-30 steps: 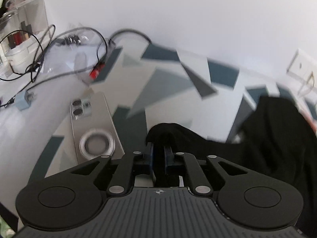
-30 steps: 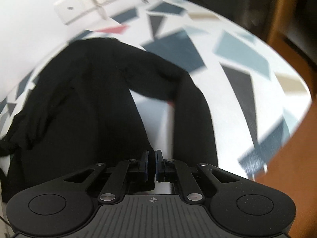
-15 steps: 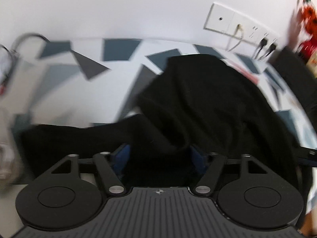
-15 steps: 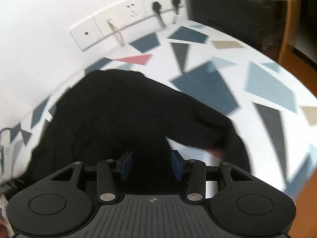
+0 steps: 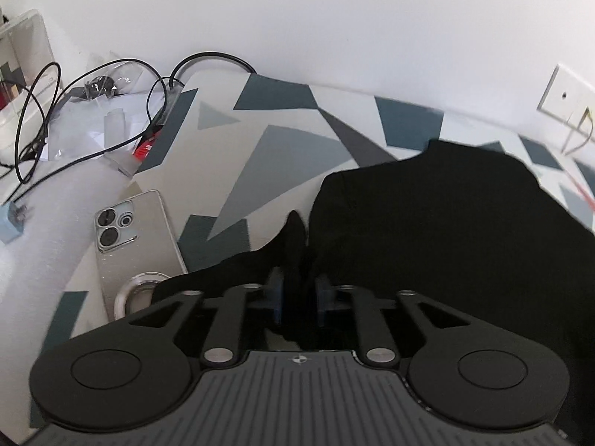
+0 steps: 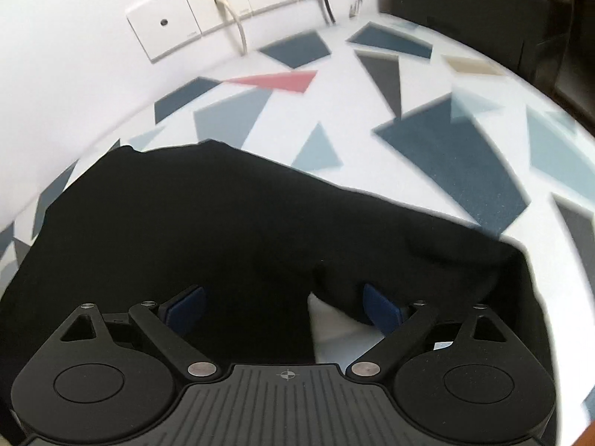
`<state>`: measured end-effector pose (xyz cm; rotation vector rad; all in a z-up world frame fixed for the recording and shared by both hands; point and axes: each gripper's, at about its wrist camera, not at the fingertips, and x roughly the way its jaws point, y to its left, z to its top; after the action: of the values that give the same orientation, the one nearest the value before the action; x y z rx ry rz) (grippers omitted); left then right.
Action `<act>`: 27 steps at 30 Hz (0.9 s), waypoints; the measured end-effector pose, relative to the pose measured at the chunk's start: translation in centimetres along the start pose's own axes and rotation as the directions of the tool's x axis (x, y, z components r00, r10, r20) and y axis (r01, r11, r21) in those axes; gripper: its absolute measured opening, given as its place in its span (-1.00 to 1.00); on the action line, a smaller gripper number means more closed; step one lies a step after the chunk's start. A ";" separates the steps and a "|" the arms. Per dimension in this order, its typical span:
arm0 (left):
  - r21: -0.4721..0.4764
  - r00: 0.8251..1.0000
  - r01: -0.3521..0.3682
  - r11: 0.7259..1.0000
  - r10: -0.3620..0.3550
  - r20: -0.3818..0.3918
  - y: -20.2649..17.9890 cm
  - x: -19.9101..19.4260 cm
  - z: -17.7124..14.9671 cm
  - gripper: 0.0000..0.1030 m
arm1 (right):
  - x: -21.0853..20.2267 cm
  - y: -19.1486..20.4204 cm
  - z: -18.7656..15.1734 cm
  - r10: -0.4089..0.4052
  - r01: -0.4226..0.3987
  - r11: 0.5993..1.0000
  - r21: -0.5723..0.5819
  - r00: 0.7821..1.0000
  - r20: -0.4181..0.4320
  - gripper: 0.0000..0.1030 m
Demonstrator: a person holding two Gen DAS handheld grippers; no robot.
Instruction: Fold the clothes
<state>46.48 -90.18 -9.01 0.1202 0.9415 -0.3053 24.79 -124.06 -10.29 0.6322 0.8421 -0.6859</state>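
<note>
Black cloth of the garment (image 6: 230, 230) lay bunched on the patterned desk (image 6: 427, 141), spreading rightward from the left tool (image 5: 299, 299), which pinched a ridge of its edge, while the right tool (image 6: 284, 306) stood spread wide over it, a phone (image 5: 134, 238) close left.

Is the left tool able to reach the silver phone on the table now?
Probably not yet: the left tool is shut on a fold of the black garment. The silver phone lies uncovered beside it.
</note>
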 end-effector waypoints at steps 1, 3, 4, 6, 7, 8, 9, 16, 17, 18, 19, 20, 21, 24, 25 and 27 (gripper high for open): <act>-0.001 1.000 0.001 1.000 -0.001 0.010 -0.1 -0.2 0.2 -0.21 | 0.0 0.3 0.0 0.004 -0.004 1.000 -0.011 1.000 0.000 0.74; -0.007 0.999 0.005 1.000 -0.005 0.037 -0.3 -0.5 0.6 0.14 | 0.1 1.1 0.5 0.016 -0.016 0.999 -0.043 1.000 -0.003 0.67; -0.011 0.999 0.008 1.000 -0.007 0.052 -0.3 -0.7 0.9 0.15 | 0.0 1.5 1.0 0.019 -0.019 0.998 -0.059 1.000 0.005 0.66; -0.020 0.998 0.028 0.999 -0.027 0.065 -0.3 -0.8 1.6 0.15 | -0.2 2.4 2.4 0.013 -0.009 0.995 -0.100 0.999 0.043 0.66; -0.023 0.997 0.043 0.999 -0.042 0.067 -0.3 -0.7 1.9 0.16 | -0.2 3.1 3.3 -0.002 0.012 0.991 -0.132 0.997 0.072 0.71; -0.023 0.996 0.060 0.998 -0.059 0.065 -0.1 -0.5 2.3 0.16 | 0.2 3.8 4.0 -0.013 0.028 0.986 -0.163 0.996 0.090 0.82; -0.018 0.995 0.074 0.997 -0.073 0.061 0.0 -0.2 2.8 0.16 | 1.0 4.6 4.7 -0.022 0.041 0.980 -0.193 0.995 0.100 0.83; 0.018 0.995 0.084 0.996 -0.083 -0.061 1.3 6.2 5.9 0.17 | 7.3 8.3 7.4 -0.075 0.123 0.939 -0.320 0.985 0.159 0.52; 0.000 0.992 0.104 0.995 -0.104 -0.074 1.6 6.9 6.0 0.17 | 7.6 8.1 7.2 -0.067 0.113 0.944 -0.310 0.986 0.153 0.37; -0.010 0.989 0.122 0.992 -0.123 -0.080 1.8 7.5 5.9 0.06 | 7.9 8.0 7.1 -0.060 0.103 0.949 -0.300 0.987 0.147 0.36; -0.005 0.989 0.124 0.992 -0.124 -0.075 1.7 7.8 5.9 -0.12 | 7.9 7.8 6.9 -0.048 0.089 0.953 -0.289 0.988 0.146 0.11; 0.005 0.991 0.117 0.993 -0.117 -0.068 1.2 8.0 6.2 -0.83 | 7.7 7.5 6.7 -0.031 0.072 0.958 -0.279 0.989 0.148 -0.32; 0.014 0.992 0.111 0.994 -0.110 -0.061 0.8 8.3 6.5 -0.92 | 7.5 7.4 6.6 -0.024 0.062 0.962 -0.264 0.989 0.148 -0.48; 0.041 0.995 0.090 0.995 -0.088 -0.040 -0.6 9.1 7.4 -0.94 | 7.1 7.2 6.7 -0.023 0.053 0.976 -0.212 0.990 0.143 -0.84; 0.050 0.996 0.083 0.995 -0.082 -0.033 -1.0 9.3 7.8 -0.94 | 7.2 7.3 6.9 -0.022 0.050 0.978 -0.200 0.990 0.141 -0.85; 0.067 0.998 0.069 0.995 -0.068 -0.018 -1.9 9.8 8.4 -0.94 | 7.8 7.4 7.8 -0.023 0.050 0.981 -0.190 0.989 0.145 -0.86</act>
<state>57.77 -96.00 -12.01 0.1532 0.9527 -0.4003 37.64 -127.39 -11.04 0.3893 0.7784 -0.6651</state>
